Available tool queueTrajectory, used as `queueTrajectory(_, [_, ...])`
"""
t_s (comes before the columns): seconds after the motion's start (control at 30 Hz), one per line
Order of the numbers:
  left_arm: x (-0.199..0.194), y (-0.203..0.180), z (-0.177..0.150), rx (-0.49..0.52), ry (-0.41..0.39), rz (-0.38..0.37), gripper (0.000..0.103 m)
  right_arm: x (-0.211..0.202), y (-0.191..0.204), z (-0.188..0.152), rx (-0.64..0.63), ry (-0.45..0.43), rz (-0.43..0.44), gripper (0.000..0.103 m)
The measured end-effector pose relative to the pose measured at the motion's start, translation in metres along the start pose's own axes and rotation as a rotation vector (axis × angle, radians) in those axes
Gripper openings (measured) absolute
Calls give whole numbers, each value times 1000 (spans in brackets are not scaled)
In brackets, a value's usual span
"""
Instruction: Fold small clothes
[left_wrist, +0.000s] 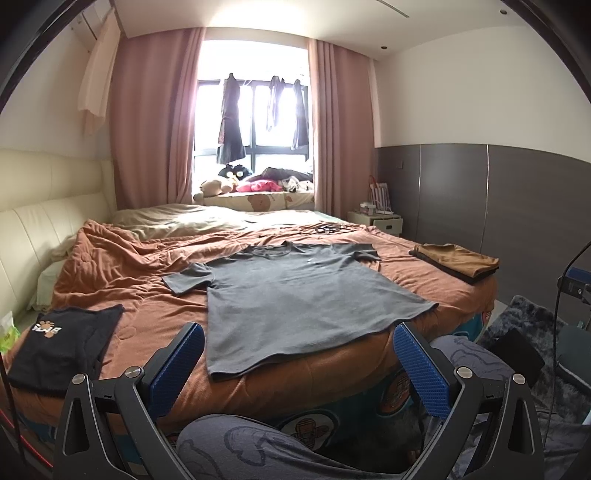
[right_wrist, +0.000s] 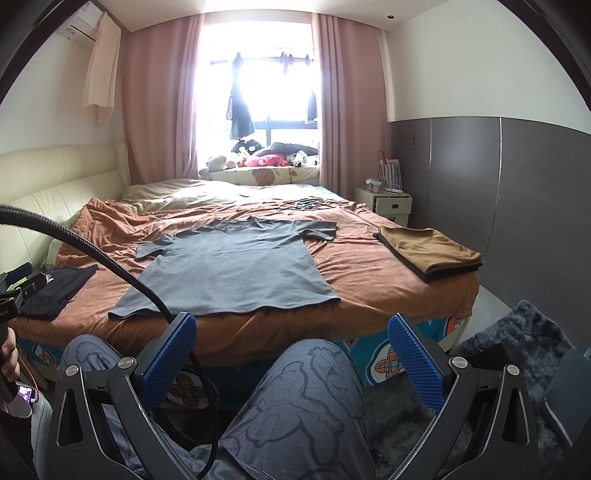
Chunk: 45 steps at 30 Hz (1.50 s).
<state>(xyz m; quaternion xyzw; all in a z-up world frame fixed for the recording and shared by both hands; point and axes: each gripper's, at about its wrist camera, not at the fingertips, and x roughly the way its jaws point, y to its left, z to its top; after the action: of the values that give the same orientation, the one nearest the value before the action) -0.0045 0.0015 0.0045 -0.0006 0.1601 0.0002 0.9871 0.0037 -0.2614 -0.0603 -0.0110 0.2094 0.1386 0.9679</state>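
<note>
You have the grey T-shirt (left_wrist: 295, 291) spread flat and face up on the orange blanket (left_wrist: 129, 266), its hem at the near edge of the bed, its collar pointing away toward the window (left_wrist: 255, 110). Both sleeves lie out to the sides, and the cloth looks fairly smooth.

Your left gripper (left_wrist: 297, 363) is spread wide and holds nothing; it hangs short of the shirt's hem, above your knee. Your right gripper (right_wrist: 293, 363) is equally wide, also empty, and sits back from the hem over your lap. Neither one touches the shirt.

To the left of the shirt lies a black garment (left_wrist: 62, 350) with a pale print, loosely laid. To the right of the shirt sits a brown folded stack (right_wrist: 430, 251), which looks like finished work. So this seems to be the very start of folding the grey shirt: it is laid out, and no fold has been made.

Your next move probably calls for bringing both grippers forward to one side of the shirt, one near the shoulder and one near the hem, pinching only the cloth and not the blanket under it. Mind the black cable (right_wrist: 122, 273) that crosses in front of the shirt's left corner in the right wrist view.
</note>
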Motion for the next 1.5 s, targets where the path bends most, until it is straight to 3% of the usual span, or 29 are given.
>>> queueTrajectory(1.03, [-1, 1, 5, 7, -13, -9, 103, -3, -3, 0, 4, -7, -6, 103])
queueTrajectory(1.5, [9, 16, 1, 5, -31, 55, 103, 26, -5, 13, 29, 11, -34, 103])
